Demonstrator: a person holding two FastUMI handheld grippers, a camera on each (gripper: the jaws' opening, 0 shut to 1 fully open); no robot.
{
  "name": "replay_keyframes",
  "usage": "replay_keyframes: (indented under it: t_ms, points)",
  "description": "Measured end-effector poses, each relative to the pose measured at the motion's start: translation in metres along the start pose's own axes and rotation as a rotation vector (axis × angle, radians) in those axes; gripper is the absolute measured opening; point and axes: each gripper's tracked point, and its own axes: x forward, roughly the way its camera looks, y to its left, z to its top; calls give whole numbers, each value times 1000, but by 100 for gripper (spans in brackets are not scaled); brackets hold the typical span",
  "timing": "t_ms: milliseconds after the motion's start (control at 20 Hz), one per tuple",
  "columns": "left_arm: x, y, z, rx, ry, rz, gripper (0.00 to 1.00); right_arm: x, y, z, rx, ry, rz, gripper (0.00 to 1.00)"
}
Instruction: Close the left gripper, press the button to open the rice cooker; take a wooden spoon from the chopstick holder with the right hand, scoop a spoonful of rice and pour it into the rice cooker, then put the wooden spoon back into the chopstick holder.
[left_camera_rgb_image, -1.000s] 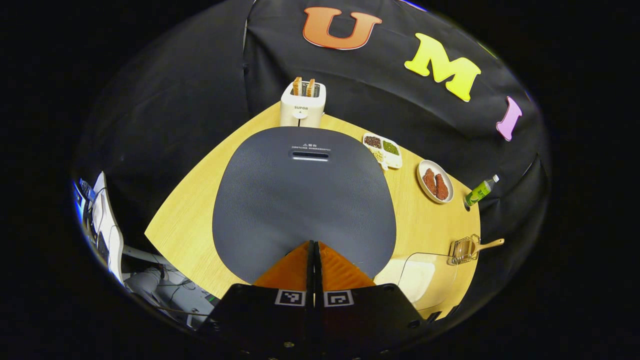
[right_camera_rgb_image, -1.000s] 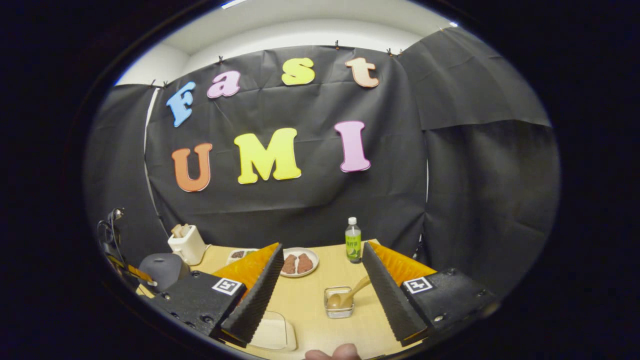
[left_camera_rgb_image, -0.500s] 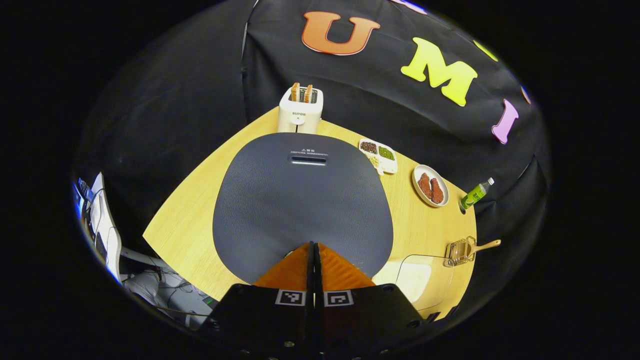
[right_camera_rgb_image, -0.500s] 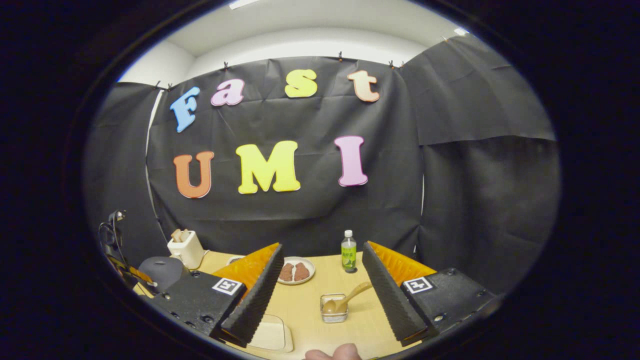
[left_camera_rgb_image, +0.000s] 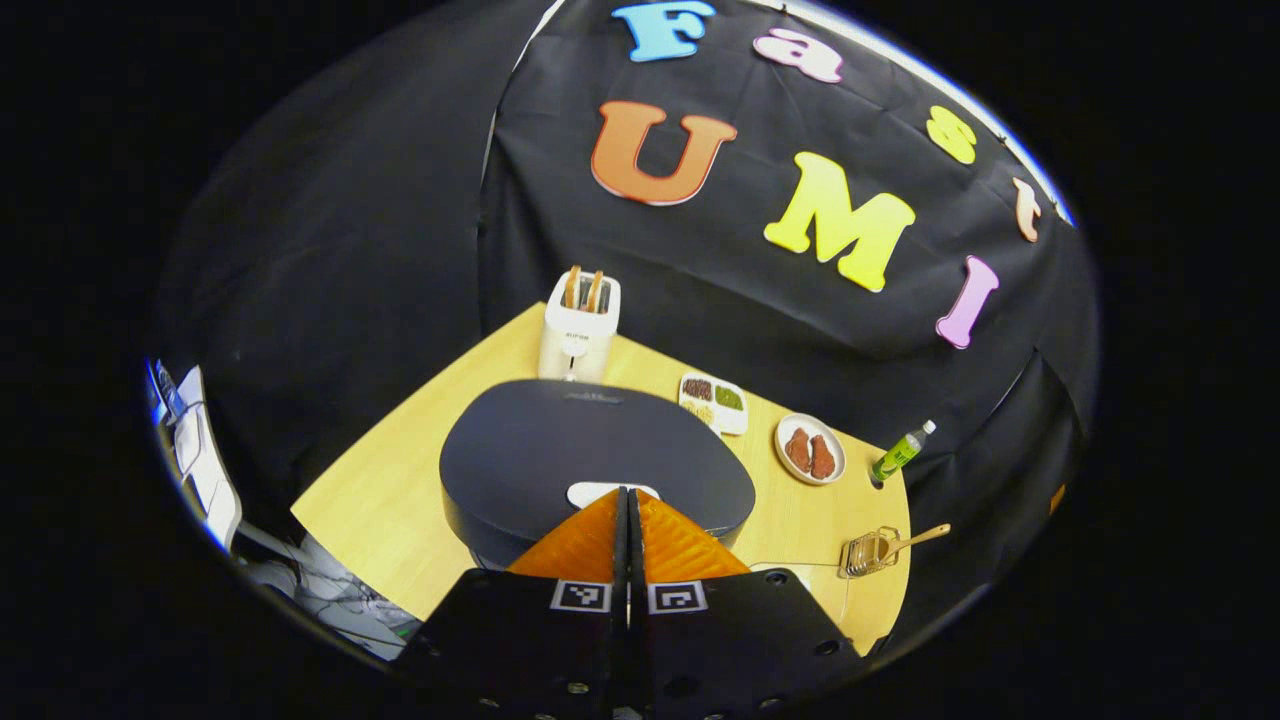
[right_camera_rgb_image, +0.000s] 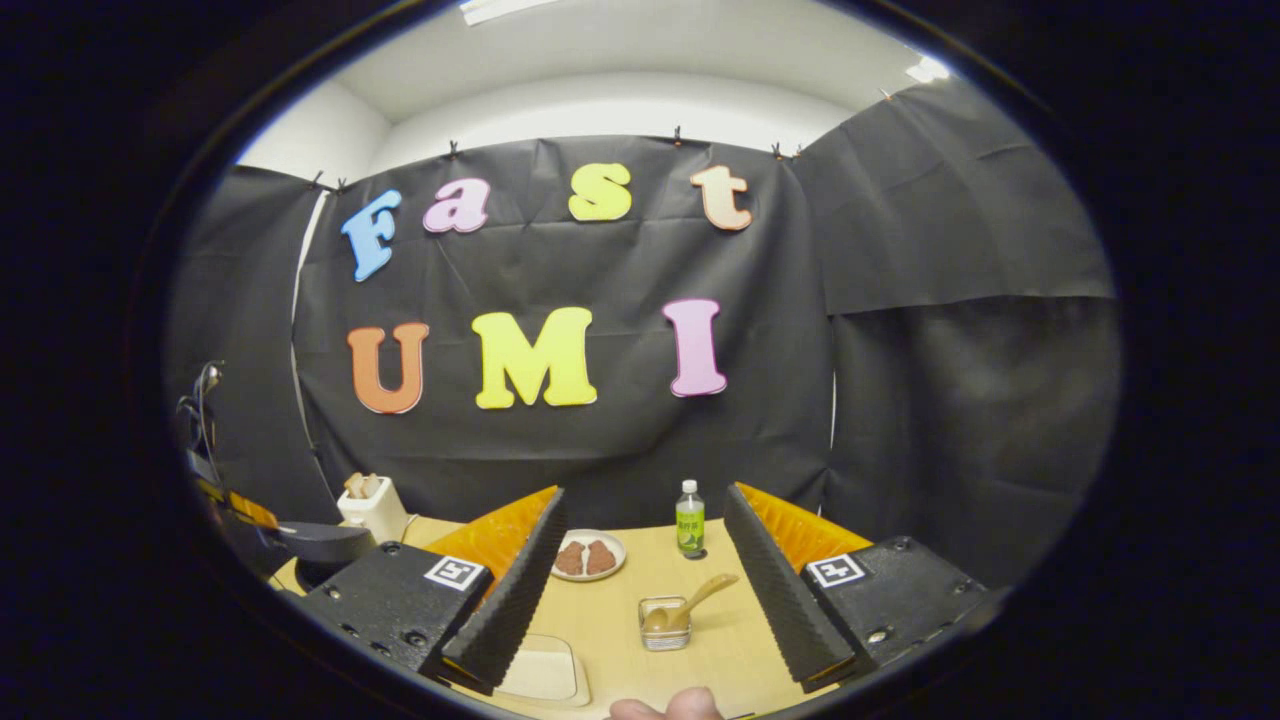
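Rice cooker (left_camera_rgb_image: 560, 455) sits just beyond the left gripper's (left_camera_rgb_image: 628, 492) closed fingers.

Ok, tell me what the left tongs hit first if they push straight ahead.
Likely the white button on the rice cooker: the shut left tongs point right at it, though the gap is unclear.

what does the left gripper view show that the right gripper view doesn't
Left gripper view: the shut left gripper, its tips by the rice cooker's white button, and a divided dish. Right gripper view: the open right gripper, a fingertip, the ceiling. Both: rice cooker, toaster, plate of meat, green bottle, chopstick holder with the wooden spoon.
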Motion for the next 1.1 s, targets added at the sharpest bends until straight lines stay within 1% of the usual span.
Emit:
replay_keyframes:
  t_ms: [50,200,250,350,400,550,600,700,750,850,950,1000,1100]
  points:
    - [-3,-3,13,17,-39,-6,0,-2,1,1,0,-1,3,100]
    - [-16,-12,35,38,-110,-33,1,-7,4,5,-6,-7,7,99]
    - [-20,-17,42,46,-133,-50,5,-9,5,7,-6,-11,8,100]
    - [-32,-23,53,64,-189,-72,21,-13,7,10,-8,-21,11,99]
    - [-40,-26,59,79,-226,-83,50,-15,7,12,-7,-25,12,99]
    - [-66,-35,75,114,-352,-89,98,-19,5,9,-4,-22,10,99]
    - [-77,-38,81,120,-394,-96,95,-20,3,7,-6,-16,9,99]
    - [-97,-42,86,130,-458,-105,95,-22,2,3,-7,-4,9,100]
    - [-104,-42,87,132,-483,-104,94,-23,2,3,-3,-2,11,99]
    - [-118,-42,87,138,-519,-100,95,-24,-2,-4,-13,10,7,100]
    - [-127,-48,79,165,-542,-108,87,-21,-7,-16,-39,27,-2,99]
    - [-131,-52,74,186,-555,-106,94,-20,-8,-25,-52,43,2,100]
    - [-143,-59,70,222,-585,-107,94,-15,-9,-42,-64,71,14,99]
